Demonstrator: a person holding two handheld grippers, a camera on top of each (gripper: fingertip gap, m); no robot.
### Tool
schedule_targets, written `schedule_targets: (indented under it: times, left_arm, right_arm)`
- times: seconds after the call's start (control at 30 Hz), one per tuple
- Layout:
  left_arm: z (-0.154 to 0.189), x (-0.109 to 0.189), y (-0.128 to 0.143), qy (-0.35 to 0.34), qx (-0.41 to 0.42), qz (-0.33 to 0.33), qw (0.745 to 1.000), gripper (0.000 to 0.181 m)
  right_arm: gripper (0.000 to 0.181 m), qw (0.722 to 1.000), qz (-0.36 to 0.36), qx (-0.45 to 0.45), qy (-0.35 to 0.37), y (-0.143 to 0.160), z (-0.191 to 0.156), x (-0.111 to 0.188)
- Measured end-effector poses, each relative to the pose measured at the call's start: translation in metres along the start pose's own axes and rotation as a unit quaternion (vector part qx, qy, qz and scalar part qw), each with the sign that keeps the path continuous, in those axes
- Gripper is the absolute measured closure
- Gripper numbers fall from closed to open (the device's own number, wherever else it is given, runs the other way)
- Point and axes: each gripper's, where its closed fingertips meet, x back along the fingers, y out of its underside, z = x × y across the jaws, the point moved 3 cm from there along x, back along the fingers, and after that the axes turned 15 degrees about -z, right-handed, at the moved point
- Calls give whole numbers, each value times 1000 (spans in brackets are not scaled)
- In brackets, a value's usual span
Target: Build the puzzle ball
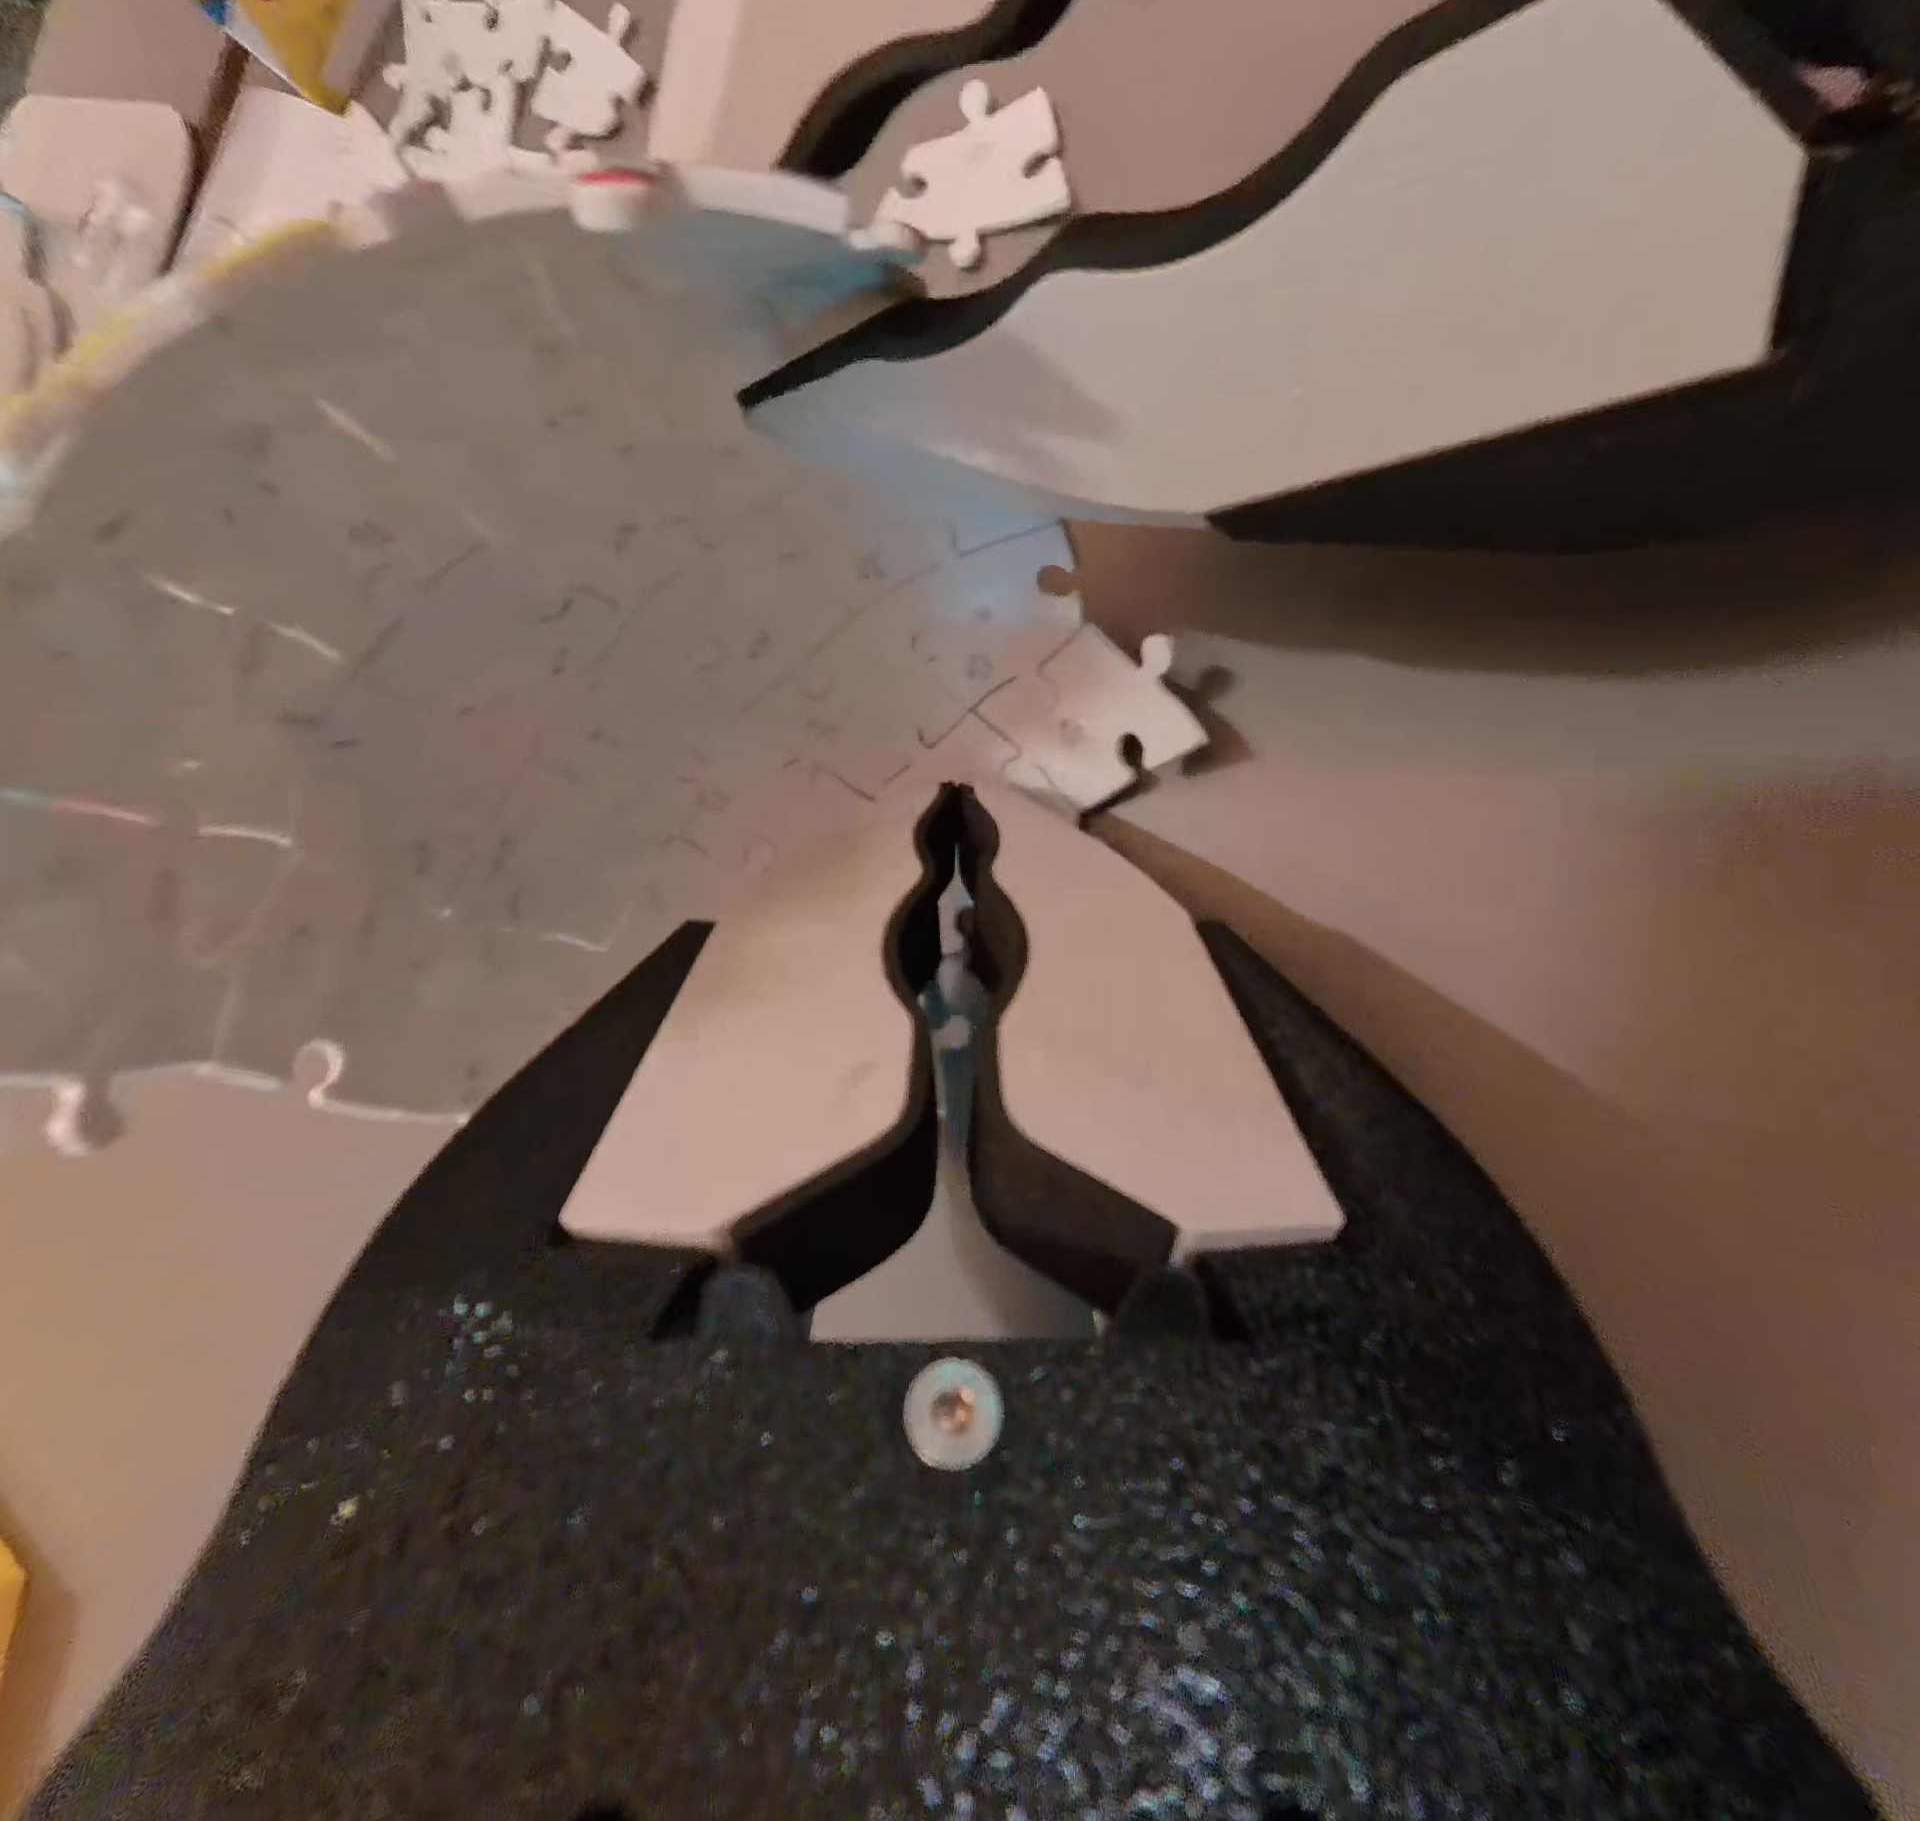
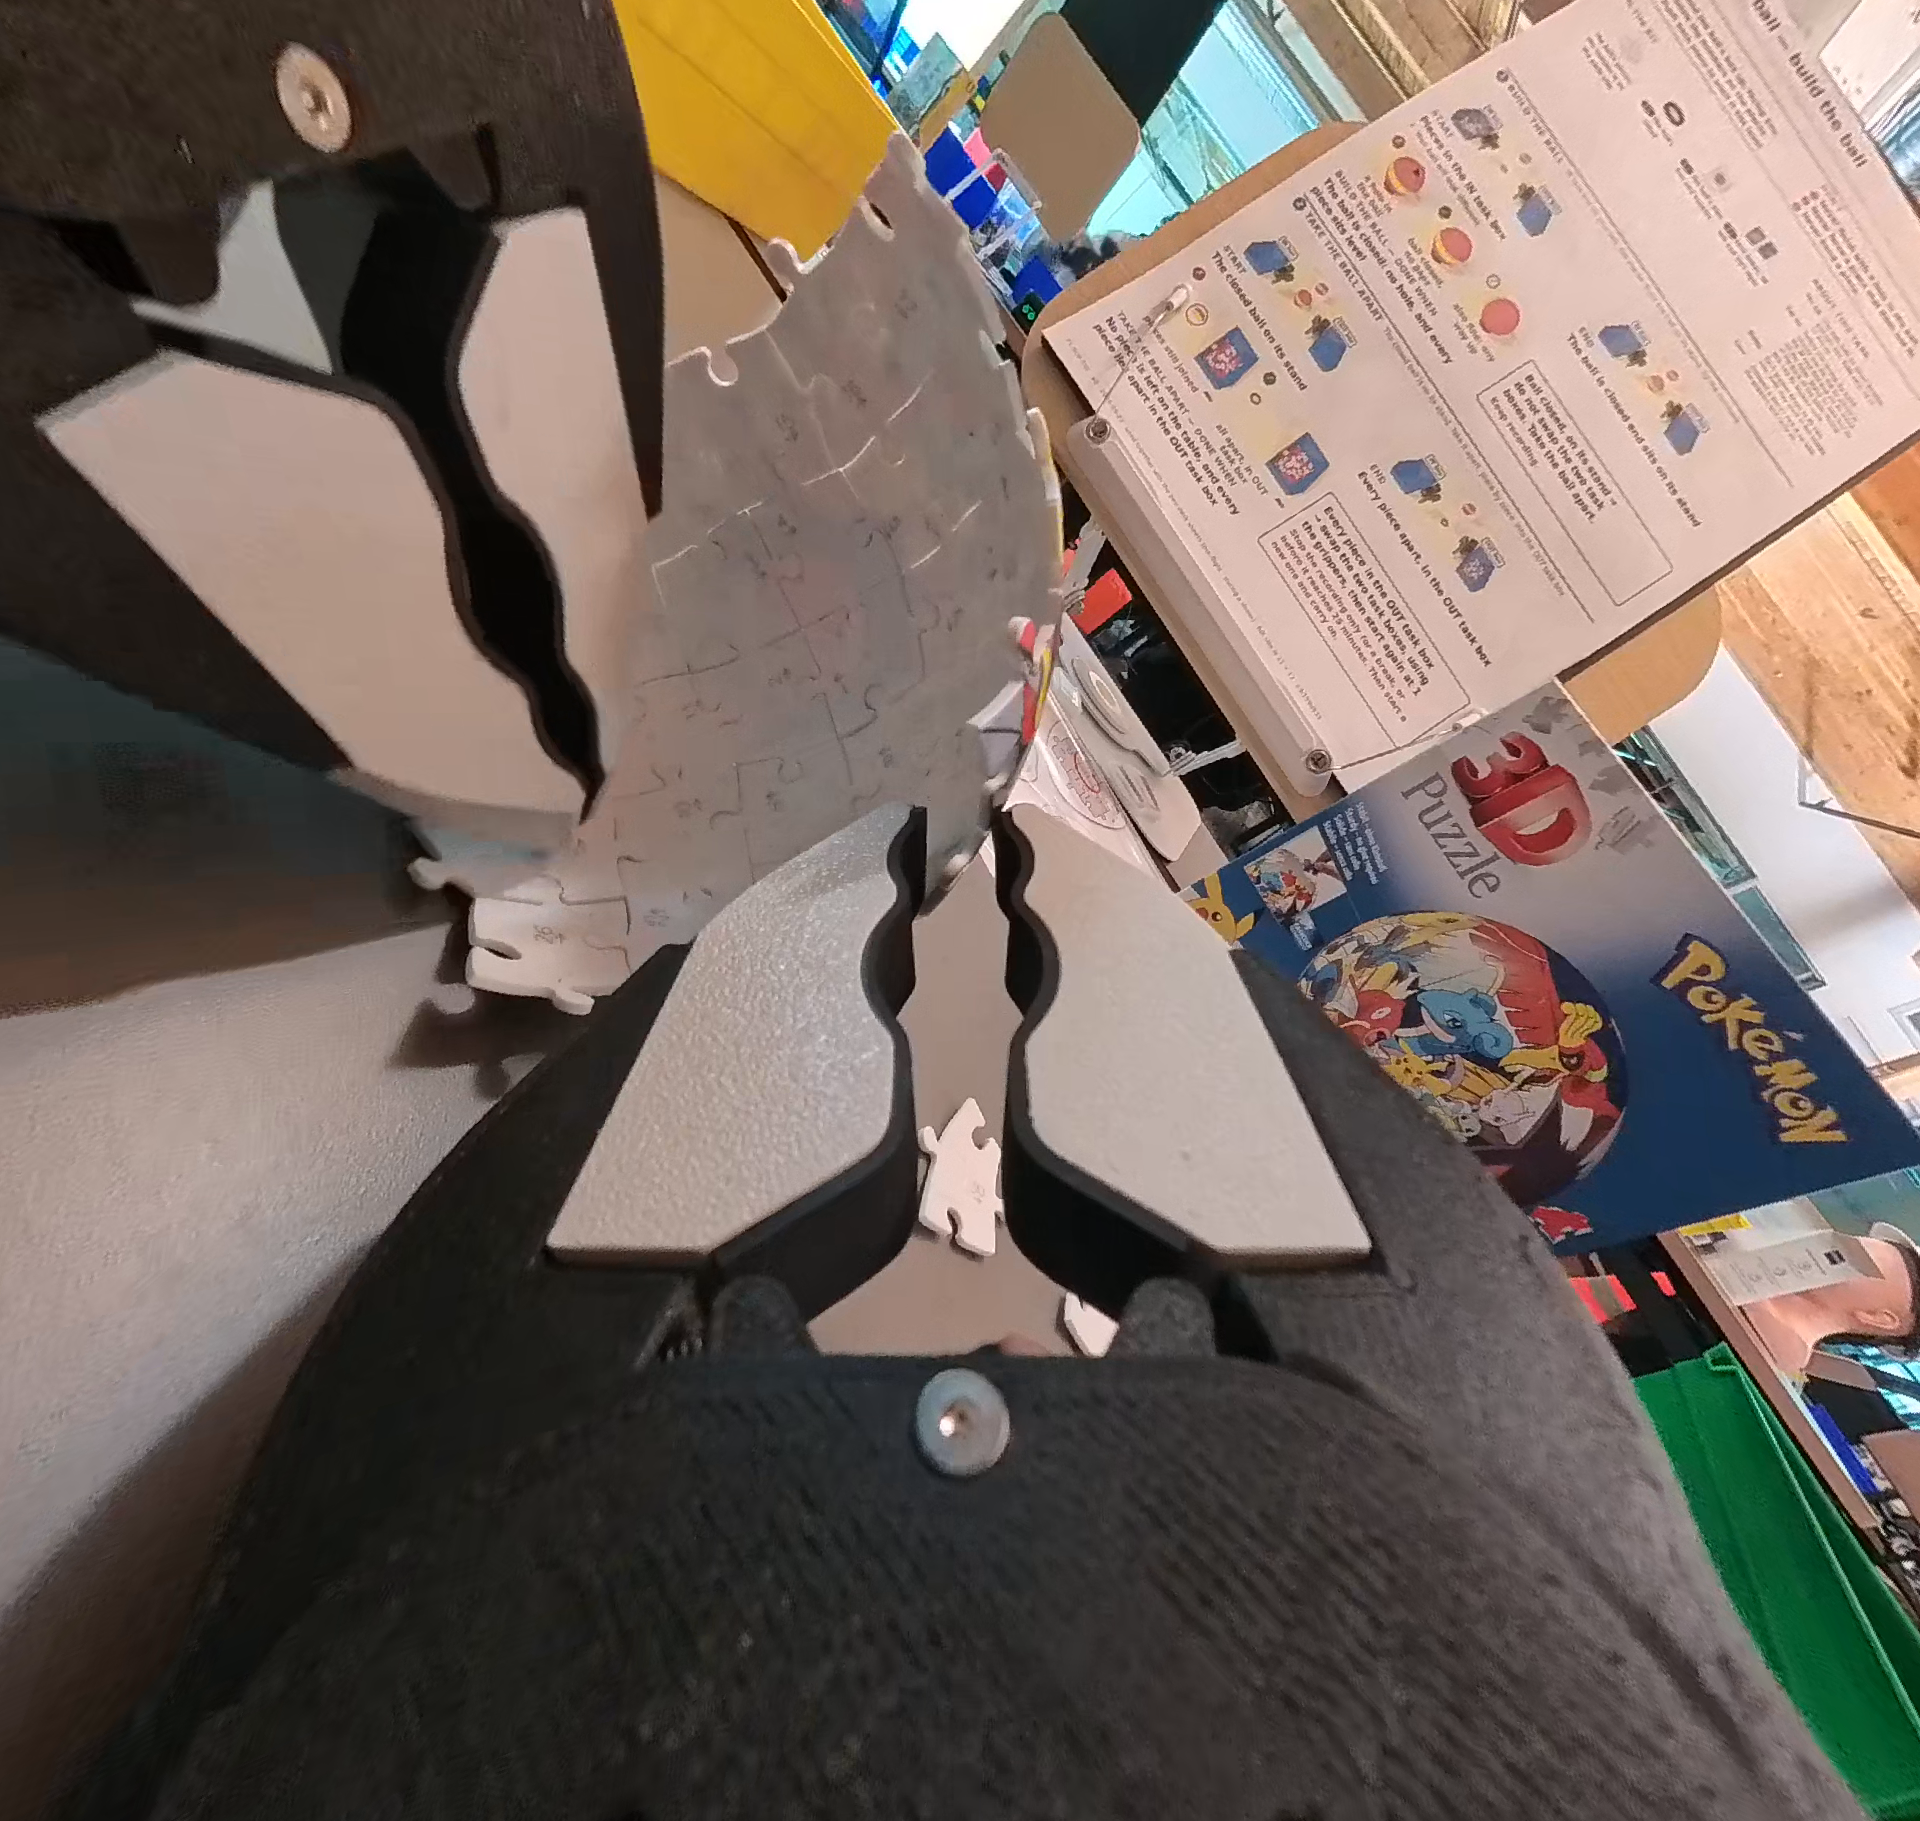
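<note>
The half-built ball shell [image 1: 499, 628] is up off the table, between the two grippers. The left gripper [image 1: 954, 805] is clenched on its near edge. The right gripper [image 2: 956, 826] has a gap between its fingers, with the shell rim in that gap. I think a loose piece [image 1: 982, 173] goes on next, tabs lined up. The table [image 1: 1558, 940] to the right gives room.

Left gripper [image 1: 958, 797]: fingers pressed together at tips, clamped on edge of puzzle shell [image 1: 436, 649]. Right gripper [image 2: 958, 821]: fingers slightly apart, shell rim between tips.
</note>
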Motion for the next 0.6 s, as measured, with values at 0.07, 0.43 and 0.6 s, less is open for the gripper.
schedule_targets:
  times: [0.07,0.43,0.6]
  left_arm:
    - [0,-1,-2,12,6,-5,1000,181]
    - [-12,14,2,27,85,42,995,181]
    - [-8,11,14,12,58,8,998,181]
  right_arm:
    - [169,1000,-2,2,0,0,0,0]
    - [168,1000,-3,5,0,2,0,-1]
    - [168,1000,-2,5,0,1,0,-1]
